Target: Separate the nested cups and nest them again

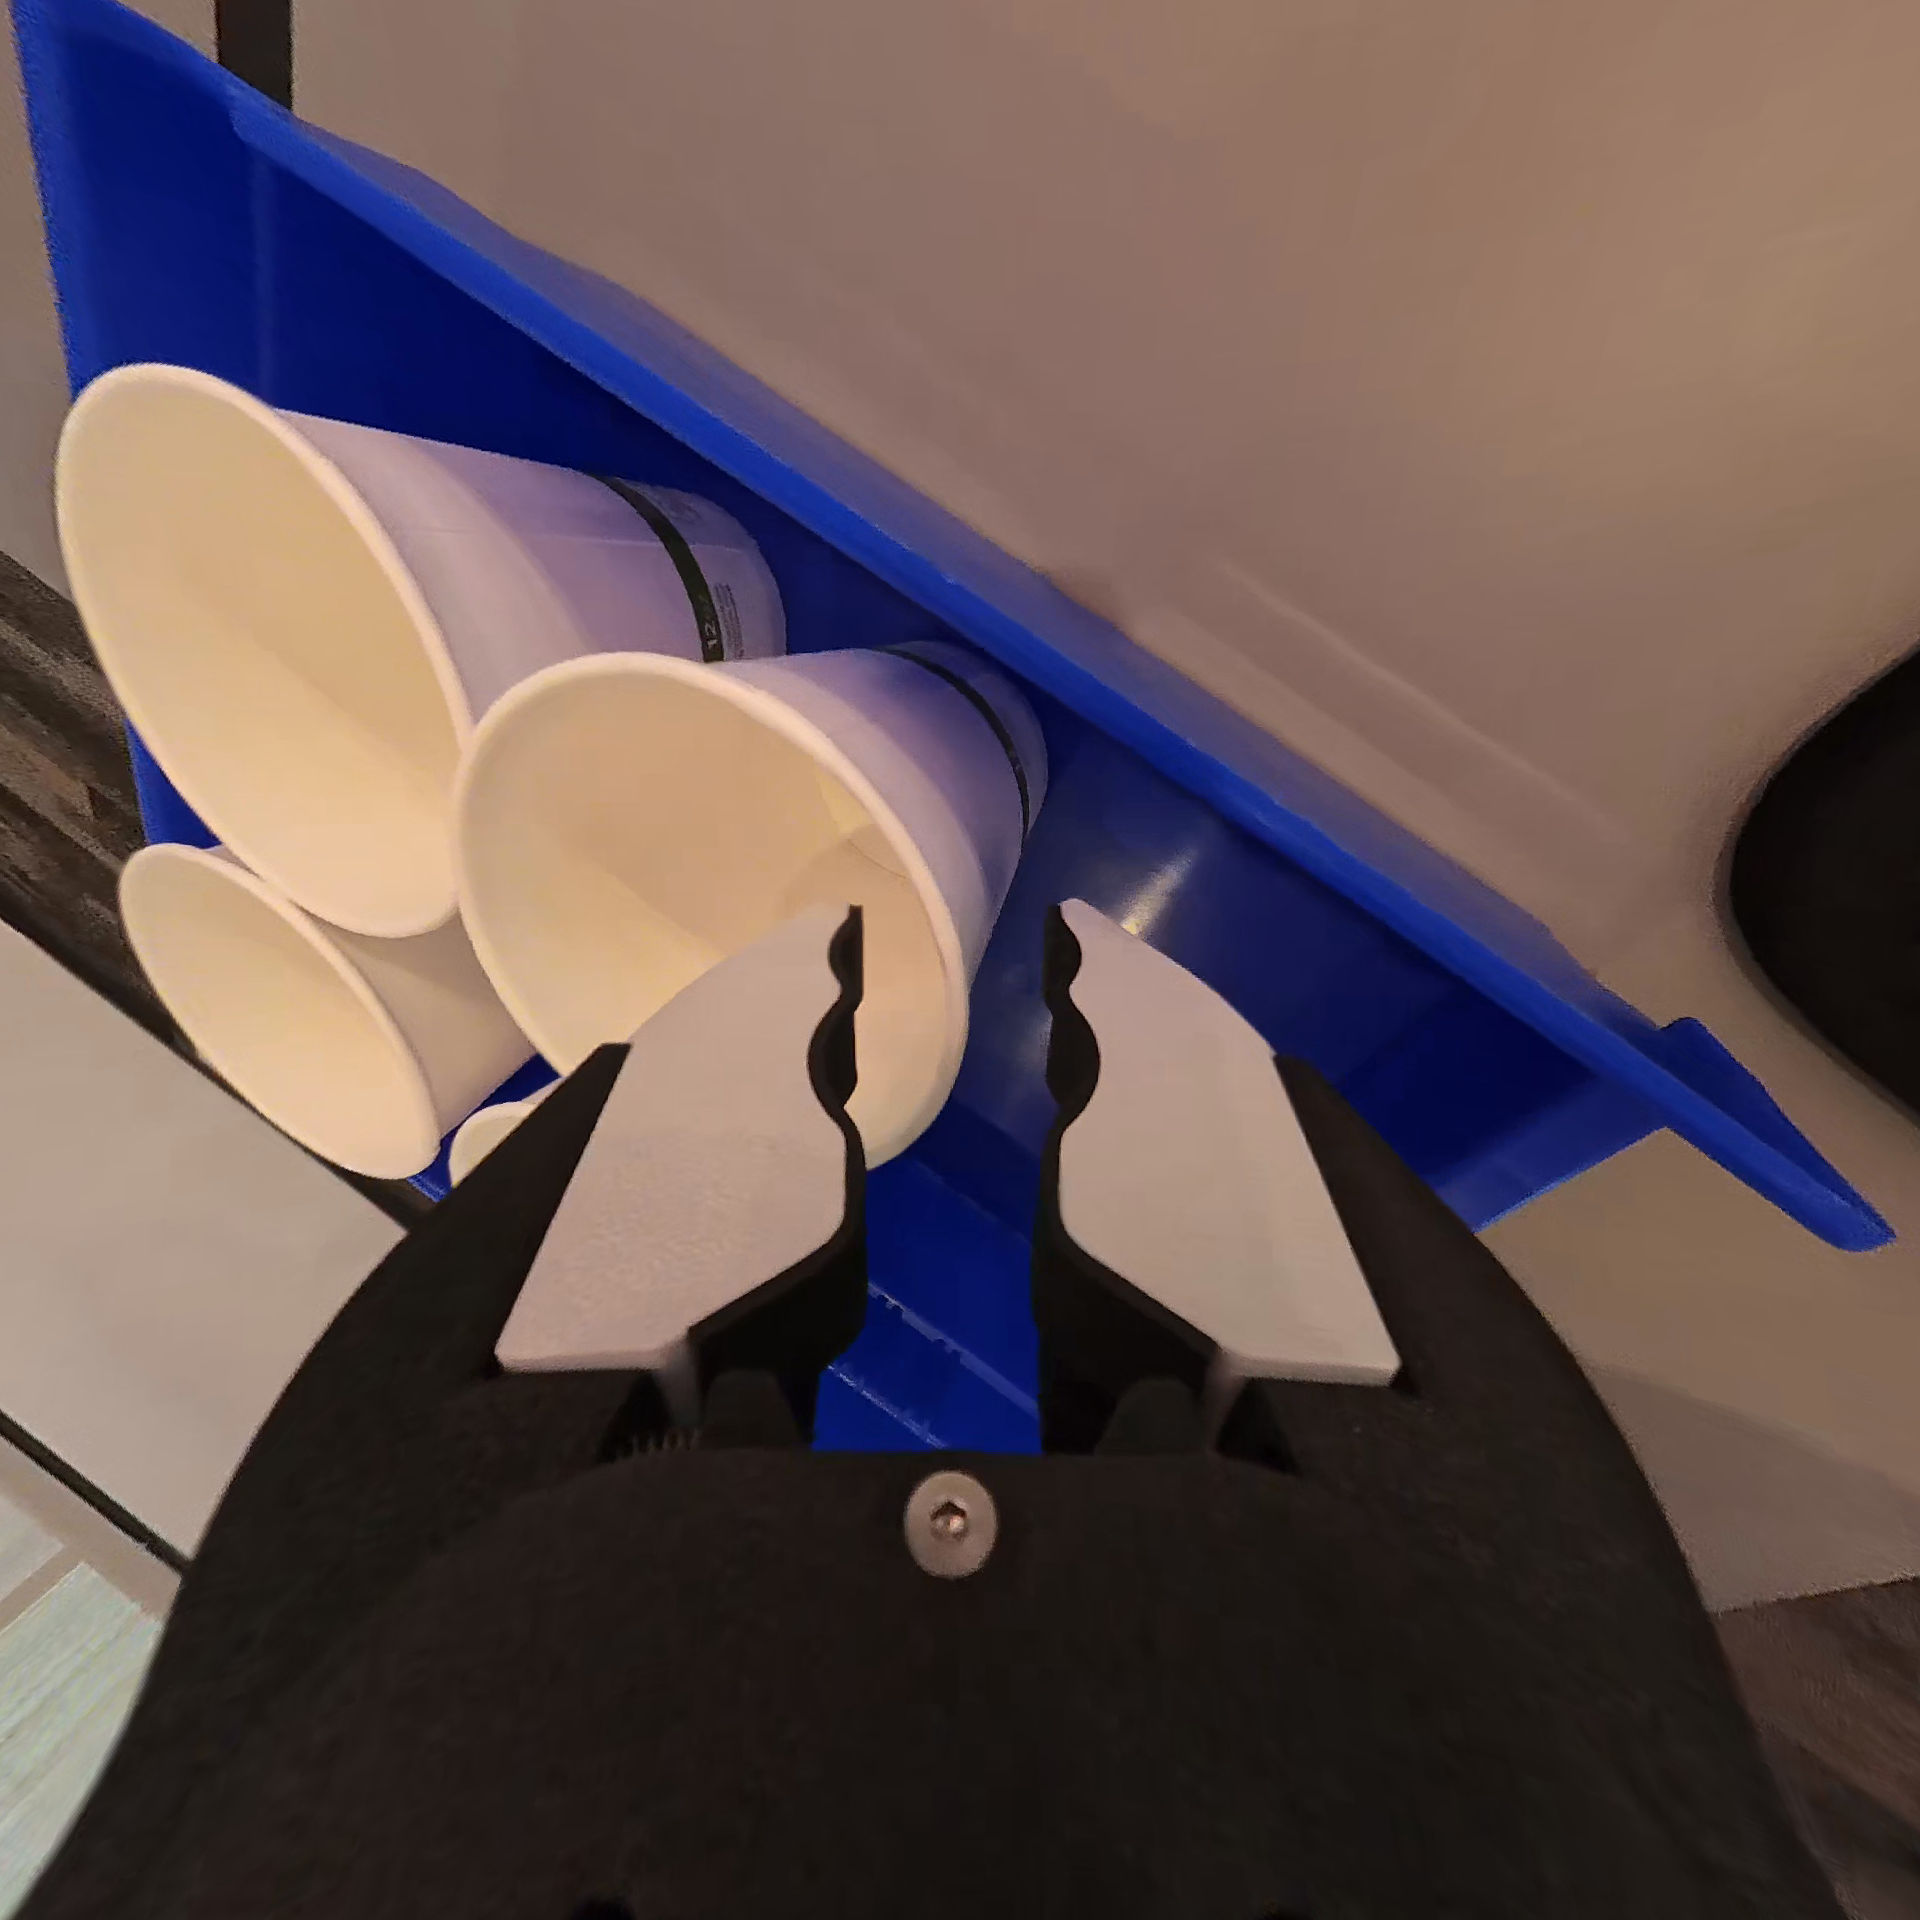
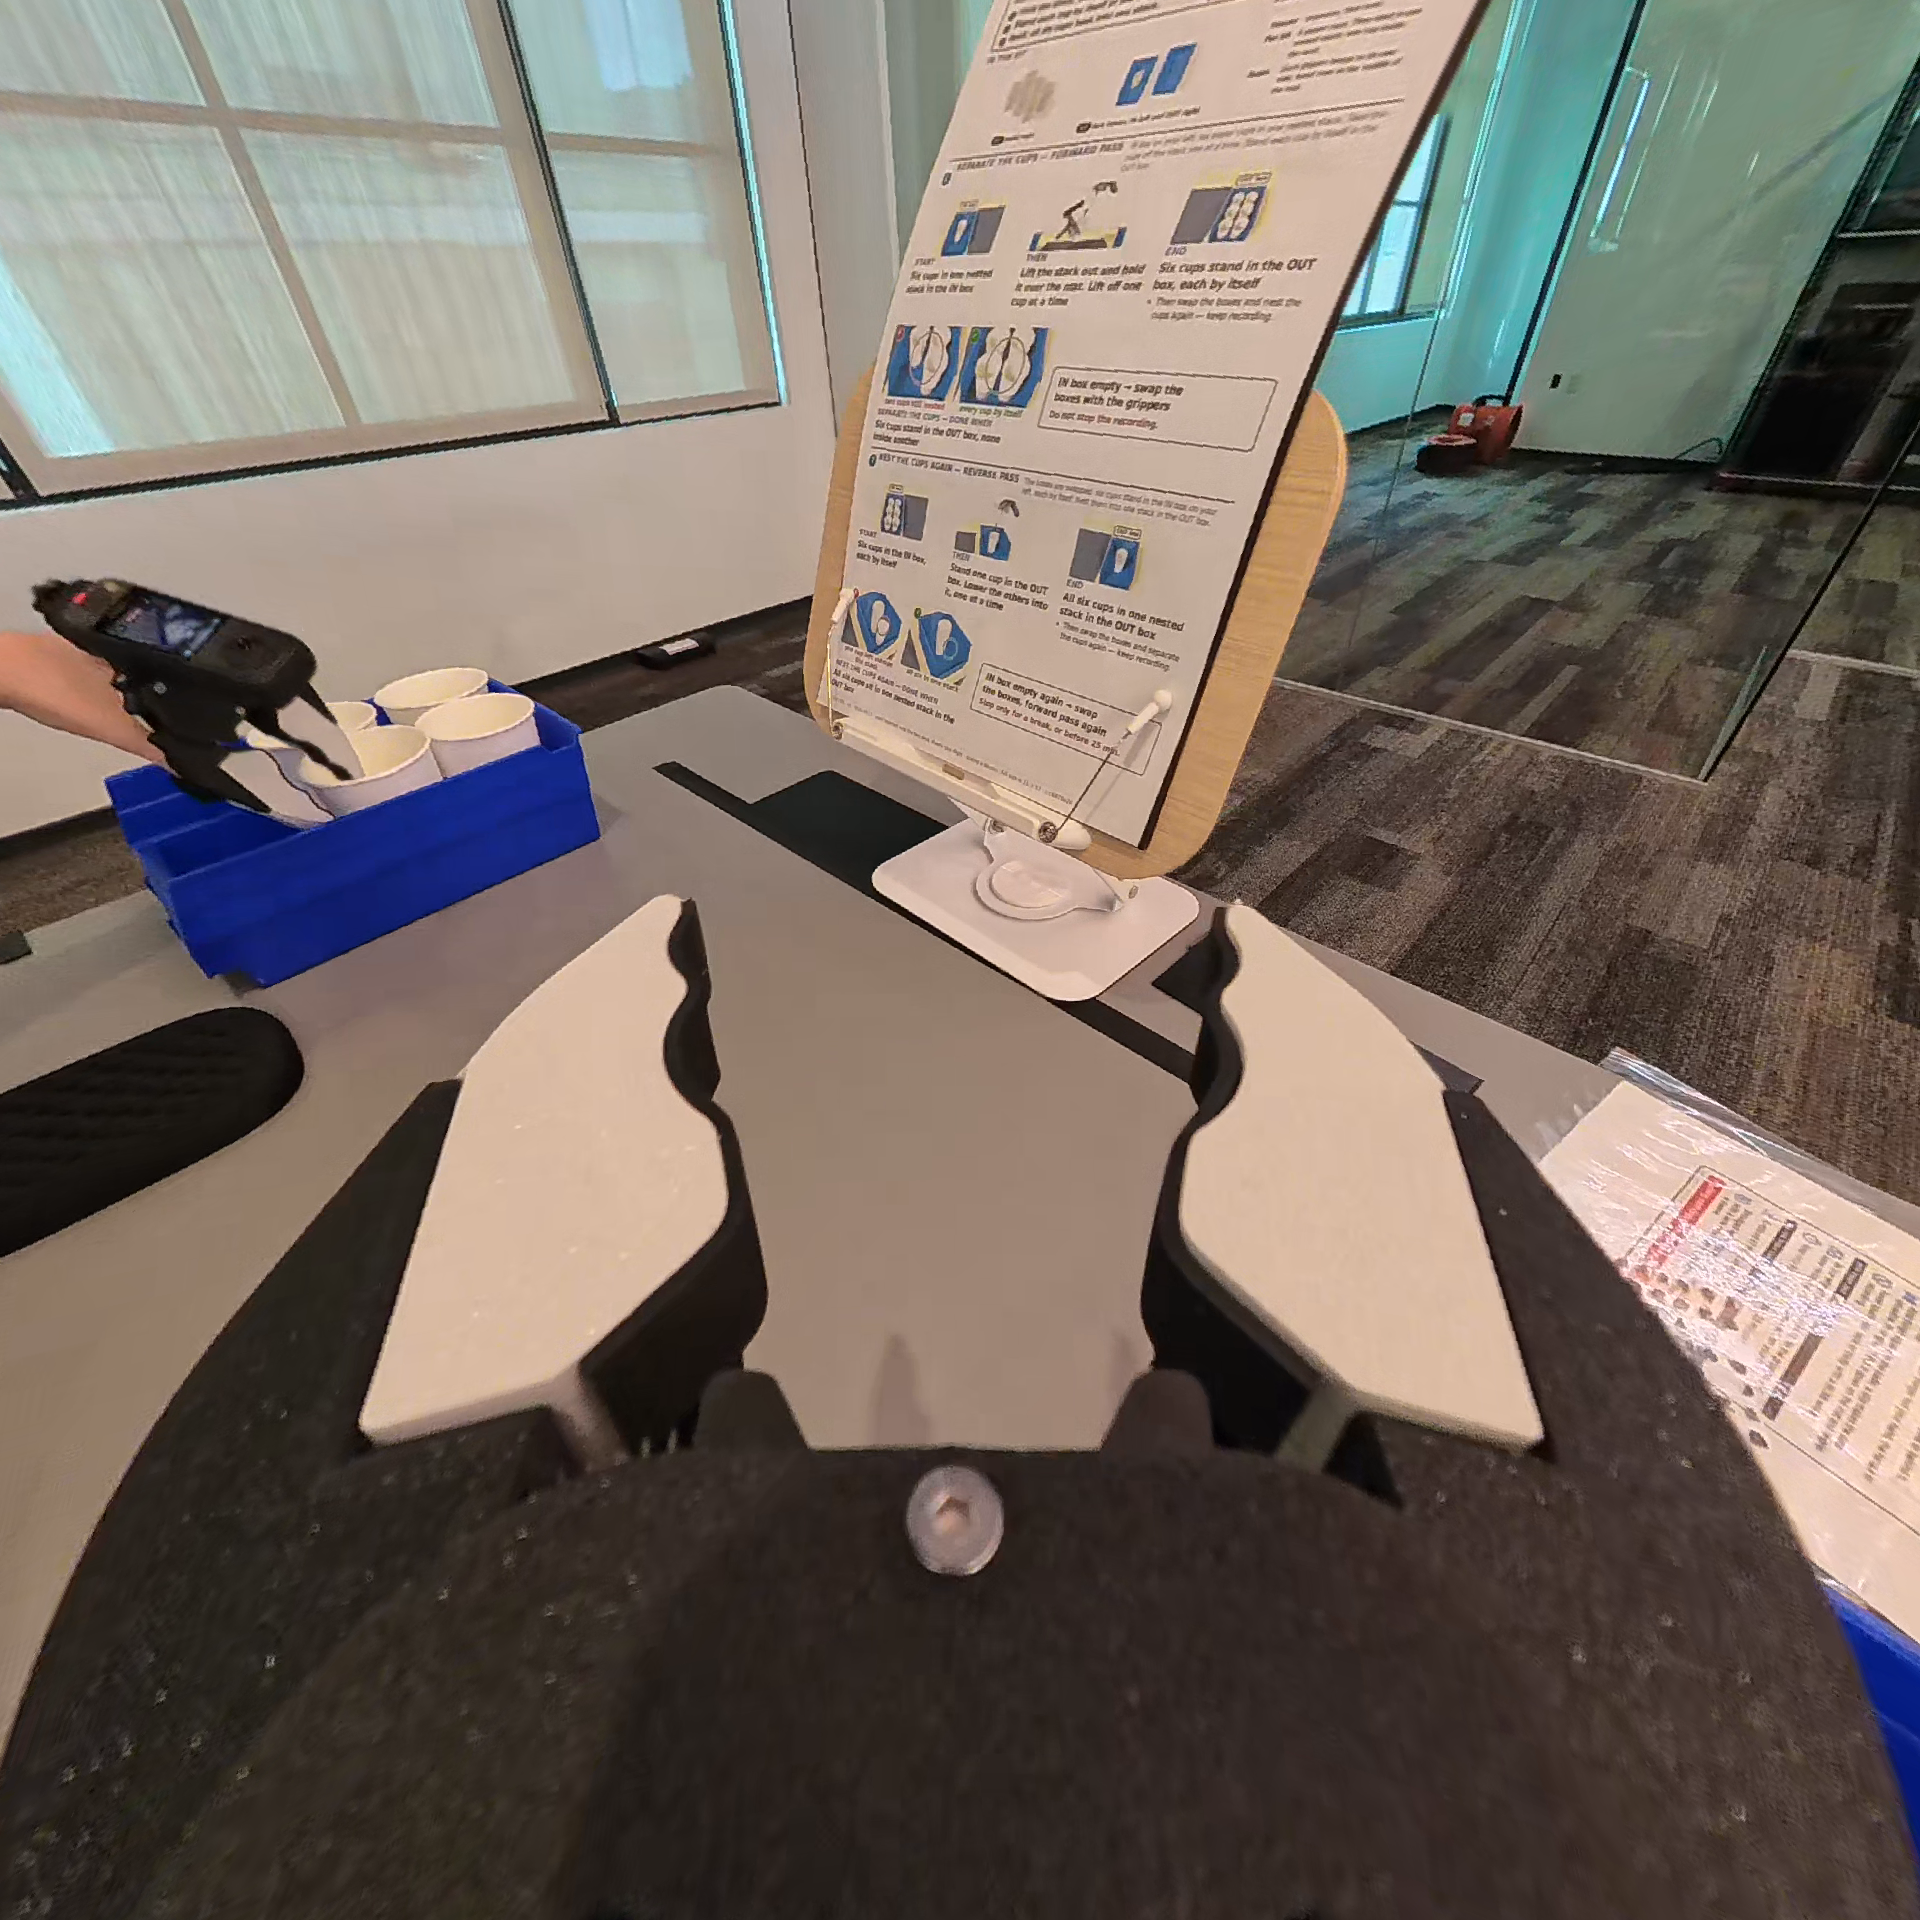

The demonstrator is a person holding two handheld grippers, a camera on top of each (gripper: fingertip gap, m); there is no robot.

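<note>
The left gripper (image 1: 954, 914) has its jaws parted, straddling the rim of the nearest white paper cup (image 1: 717, 831): one finger sits inside the mouth, the other outside the wall, with a gap still showing, so nothing is pinched. From the left wrist view four cups can be counted in the blue bin (image 1: 1195, 831): the straddled one, a large one (image 1: 260, 644) just beside it, another (image 1: 270, 997), and a sliver of a fourth (image 1: 499, 1132) behind the finger (the right wrist view also shows four cups (image 2: 480, 727) standing upright at the bin's far end). The bin (image 2: 343, 883) rests at the far left of the grey table (image 2: 883, 1143), and a hand (image 2: 62, 686) holds the left gripper (image 2: 312, 769) over it.

The right gripper (image 2: 956, 956) hovers over bare table with its jaws wide apart and empty. Beyond it stands one instruction board (image 2: 1122, 416) on a white stand. One black padded rest (image 2: 125, 1112) lies left; one plastic-wrapped sheet (image 2: 1745, 1278) lies right.
</note>
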